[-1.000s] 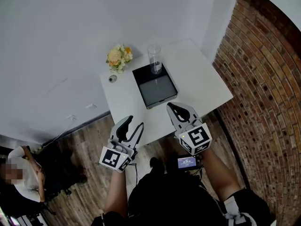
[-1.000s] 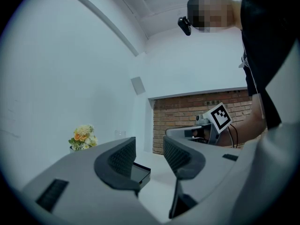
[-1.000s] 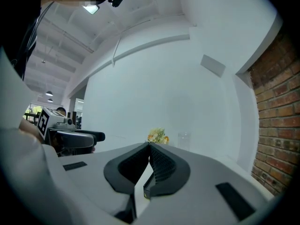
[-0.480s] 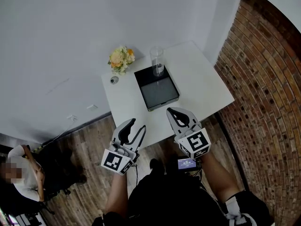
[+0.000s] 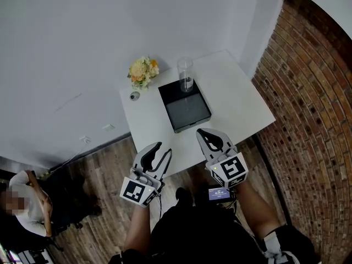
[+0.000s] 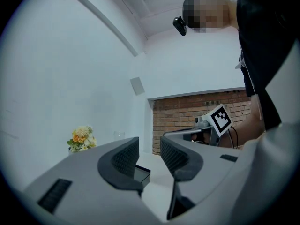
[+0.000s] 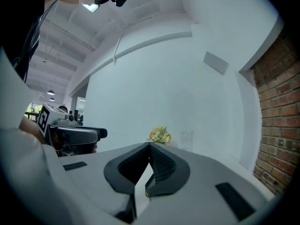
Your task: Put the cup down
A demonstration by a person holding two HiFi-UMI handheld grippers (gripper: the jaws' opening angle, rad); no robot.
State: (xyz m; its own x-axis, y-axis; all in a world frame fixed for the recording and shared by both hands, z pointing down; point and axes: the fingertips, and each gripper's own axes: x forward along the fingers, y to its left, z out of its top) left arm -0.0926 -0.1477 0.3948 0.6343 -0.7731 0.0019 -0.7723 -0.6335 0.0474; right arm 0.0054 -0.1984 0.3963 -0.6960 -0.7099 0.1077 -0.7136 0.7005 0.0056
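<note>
White wall and wood-plank floor [image 5: 104,158] at left, rough red brick wall [image 5: 313,92] at right, smooth white square desk [image 5: 242,100] between them. On the desk, left to right: flower bunch [image 5: 142,70], then matte black rectangular tray [image 5: 185,111] with the clear cup [image 5: 185,73] upright at its far end. Left tongs [image 5: 163,149] slightly apart, empty; right tongs [image 5: 204,133] closed, empty; both at the near desk edge, well apart from the cup

I am holding my right tool [image 7: 149,145], its jaws pressing together with nothing between, flowers [image 7: 160,135] and a clear cup [image 7: 187,140] standing beyond against a white wall [image 7: 154,78], my left tool [image 7: 93,134] hovering at left, brick wall [image 7: 276,125] edging the right
</note>
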